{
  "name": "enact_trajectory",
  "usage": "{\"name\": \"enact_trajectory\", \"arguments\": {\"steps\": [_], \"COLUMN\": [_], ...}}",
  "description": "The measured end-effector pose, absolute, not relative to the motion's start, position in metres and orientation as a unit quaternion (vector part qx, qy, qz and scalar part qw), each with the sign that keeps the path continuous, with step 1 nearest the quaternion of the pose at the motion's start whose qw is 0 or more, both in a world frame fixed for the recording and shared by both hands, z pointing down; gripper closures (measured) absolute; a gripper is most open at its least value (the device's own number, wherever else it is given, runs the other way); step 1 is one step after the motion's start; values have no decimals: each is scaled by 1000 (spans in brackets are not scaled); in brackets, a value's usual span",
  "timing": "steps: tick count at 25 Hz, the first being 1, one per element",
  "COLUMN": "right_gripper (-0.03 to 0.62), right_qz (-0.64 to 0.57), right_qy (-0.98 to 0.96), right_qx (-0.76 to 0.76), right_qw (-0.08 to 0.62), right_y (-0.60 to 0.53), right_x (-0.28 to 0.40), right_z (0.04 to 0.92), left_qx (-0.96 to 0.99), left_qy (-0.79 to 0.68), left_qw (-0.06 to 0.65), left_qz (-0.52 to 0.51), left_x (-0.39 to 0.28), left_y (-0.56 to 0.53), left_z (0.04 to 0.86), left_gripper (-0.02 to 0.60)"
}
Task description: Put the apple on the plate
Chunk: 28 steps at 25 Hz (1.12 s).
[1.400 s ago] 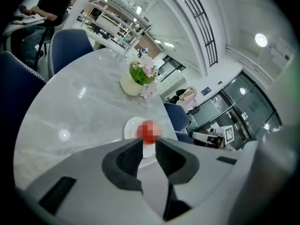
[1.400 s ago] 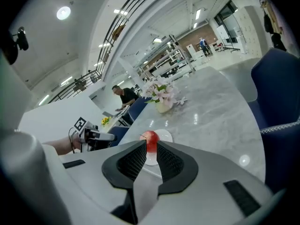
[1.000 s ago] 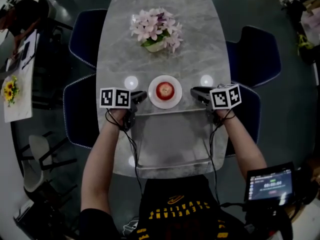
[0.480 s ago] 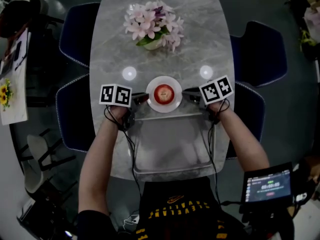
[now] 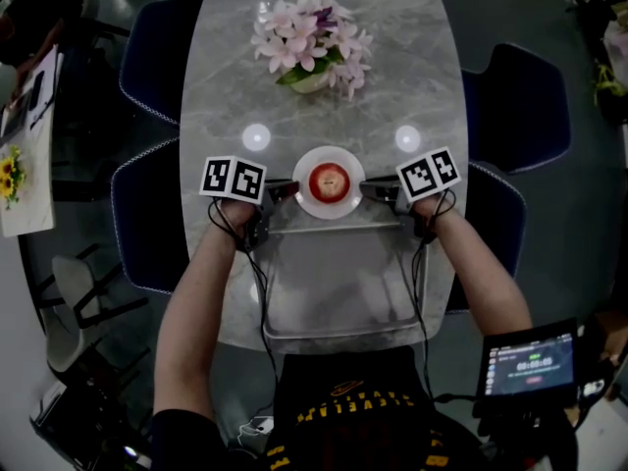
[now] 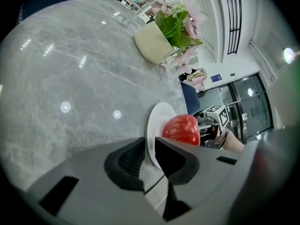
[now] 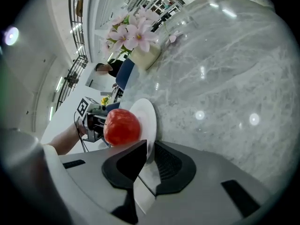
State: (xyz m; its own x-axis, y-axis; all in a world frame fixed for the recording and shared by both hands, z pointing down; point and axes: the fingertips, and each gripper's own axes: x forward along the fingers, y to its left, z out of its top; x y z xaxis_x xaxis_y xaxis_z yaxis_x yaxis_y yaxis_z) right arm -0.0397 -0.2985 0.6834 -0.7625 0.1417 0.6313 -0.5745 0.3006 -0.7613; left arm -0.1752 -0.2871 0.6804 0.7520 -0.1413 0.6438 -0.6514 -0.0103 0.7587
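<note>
head view looks down on a grey marble-patterned table (image 5: 324,106), where a red apple (image 5: 329,180) sits in the middle of a round white plate (image 5: 305,168) – the fruit is already on the dish. the left gripper (image 5: 285,189) meets the plate's left edge and the right gripper (image 5: 373,188) meets its right edge, each held by a bare forearm reaching in from the near side. a bunch of pale pink flowers (image 5: 312,47) stands further up the table, well apart from the plate, and dark blue chairs (image 5: 149,62) flank the table. in the left gripper view the left gripper (image 6: 149,150) has its two black jaws pinched onto the plate's thin rim (image 6: 157,118), with the apple (image 6: 182,129) just beyond and a cream vase (image 6: 151,43) with green leaves further off. the right gripper view shows the same on the other side – the right gripper (image 7: 149,154) has its jaws closed on the plate's rim (image 7: 148,118), the apple (image 7: 122,127) rests on the plate past them, and the pink flowers (image 7: 131,32) rise behind.
</note>
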Motion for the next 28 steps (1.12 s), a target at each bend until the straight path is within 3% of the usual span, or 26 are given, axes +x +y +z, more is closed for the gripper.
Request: {"name": "enact_trajectory", "arguments": {"steps": [28], "right_gripper": [562], "right_qz": [628], "right_qy": [-716], "right_qx": [134], "right_qw": [274], "right_y": [-296], "right_x": [-41], "right_z": [682], "left_qx": [655], "left_qy": [-262], "left_qw": [685], "left_qz": [179], "left_x": [-173], "left_y": [-289], "left_z": [682], "left_gripper": [551]}}
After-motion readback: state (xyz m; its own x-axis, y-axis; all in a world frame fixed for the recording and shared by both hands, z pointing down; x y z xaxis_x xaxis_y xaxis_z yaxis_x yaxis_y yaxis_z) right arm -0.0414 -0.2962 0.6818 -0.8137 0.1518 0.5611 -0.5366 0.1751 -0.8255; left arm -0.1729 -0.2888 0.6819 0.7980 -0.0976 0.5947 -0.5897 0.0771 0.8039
